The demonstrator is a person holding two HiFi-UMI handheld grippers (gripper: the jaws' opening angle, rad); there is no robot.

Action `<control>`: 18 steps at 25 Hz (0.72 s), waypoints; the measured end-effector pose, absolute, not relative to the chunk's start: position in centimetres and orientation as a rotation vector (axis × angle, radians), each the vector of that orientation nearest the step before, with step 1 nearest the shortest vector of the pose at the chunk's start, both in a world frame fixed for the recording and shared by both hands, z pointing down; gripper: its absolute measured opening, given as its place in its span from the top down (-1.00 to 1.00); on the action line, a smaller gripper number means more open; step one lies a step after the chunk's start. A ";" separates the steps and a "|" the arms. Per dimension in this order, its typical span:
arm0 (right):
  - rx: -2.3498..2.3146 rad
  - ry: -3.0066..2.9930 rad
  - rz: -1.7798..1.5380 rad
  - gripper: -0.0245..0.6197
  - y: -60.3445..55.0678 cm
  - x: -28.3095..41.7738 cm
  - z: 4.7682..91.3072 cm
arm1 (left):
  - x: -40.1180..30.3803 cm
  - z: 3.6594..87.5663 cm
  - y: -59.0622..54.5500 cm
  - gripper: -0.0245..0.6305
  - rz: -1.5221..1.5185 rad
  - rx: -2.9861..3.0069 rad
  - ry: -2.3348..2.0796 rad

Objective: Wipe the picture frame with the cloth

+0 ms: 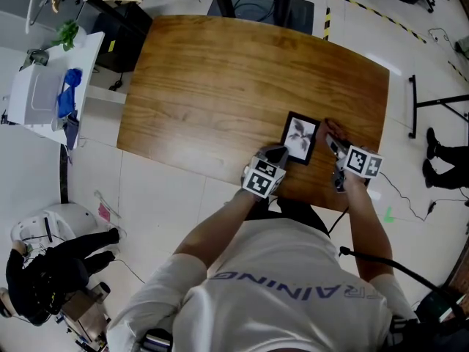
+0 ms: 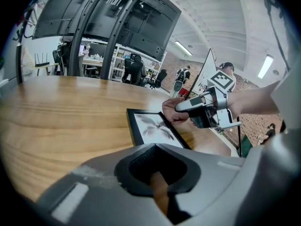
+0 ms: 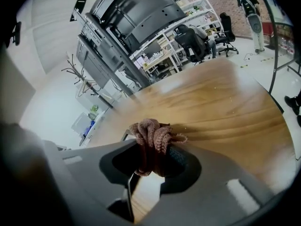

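Black rectangular picture frame (image 1: 300, 138) lies flat on the wooden table (image 1: 220, 86). Just right of it, the right gripper (image 3: 153, 161) pinches a bunched reddish-brown knitted cloth (image 3: 151, 140); at its near-left corner, the left gripper (image 2: 157, 171) has its jaws together, empty.

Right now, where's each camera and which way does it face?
Head view: on the person's head, looking steeply down at table, picture frame, forearms, left gripper, right gripper.
Left gripper view: on that gripper, facing over its jaws toward the picture frame and right gripper.
Right gripper view: on that gripper, facing across the table past jaws shut on the cloth.
Shared by the first two: the picture frame.
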State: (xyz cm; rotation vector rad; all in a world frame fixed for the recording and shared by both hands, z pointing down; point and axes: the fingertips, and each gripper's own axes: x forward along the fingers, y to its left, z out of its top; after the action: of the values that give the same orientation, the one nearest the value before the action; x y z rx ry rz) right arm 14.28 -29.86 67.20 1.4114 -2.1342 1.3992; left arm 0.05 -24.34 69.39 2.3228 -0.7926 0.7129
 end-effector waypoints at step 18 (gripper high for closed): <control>1.057 -2.246 1.261 0.55 -30.3 0.6 65.9 | 0.2 69.4 -24.4 0.91 0.716 2.320 -0.772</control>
State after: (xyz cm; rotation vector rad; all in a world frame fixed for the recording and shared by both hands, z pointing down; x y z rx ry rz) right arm 0.63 -30.27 65.95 1.0568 -2.2459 1.2607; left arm 0.19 -24.35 69.39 2.3204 -0.7723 0.7156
